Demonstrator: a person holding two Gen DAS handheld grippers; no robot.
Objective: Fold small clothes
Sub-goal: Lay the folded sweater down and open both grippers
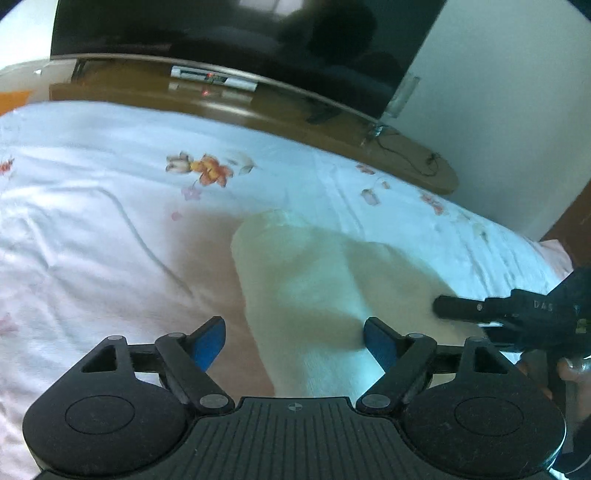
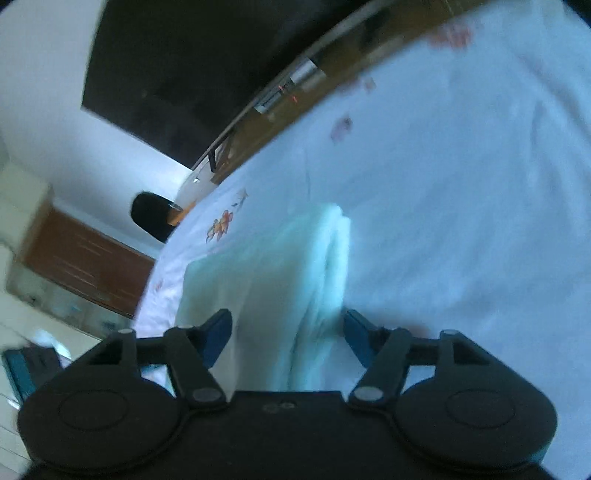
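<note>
Nearest to us in the left wrist view is the left gripper. Its jaws stand wide apart, and the blue pads do not press on anything. The pale cloth passes between them and lies loose on the bed.

At the right edge of the same view we see the right gripper. One black finger lies over the near right part of the cloth. A hand shows just behind it, at the edge of the picture.

In the right wrist view, the right gripper's jaws are also apart, a little less wide than the left ones. The folded cloth comes up between them, with its thick layered edge near the right pad. The picture is blurred, and we cannot tell if this pad touches the cloth. The left pad is clear of it.

The cloth is a light cream colour and lies in folds on the white bedsheet, which has orange and pink flowers.

Beyond the bed there is a brown wooden tabletop with a cable on it. On it stands a dark screen, and a white wall is behind.
</note>
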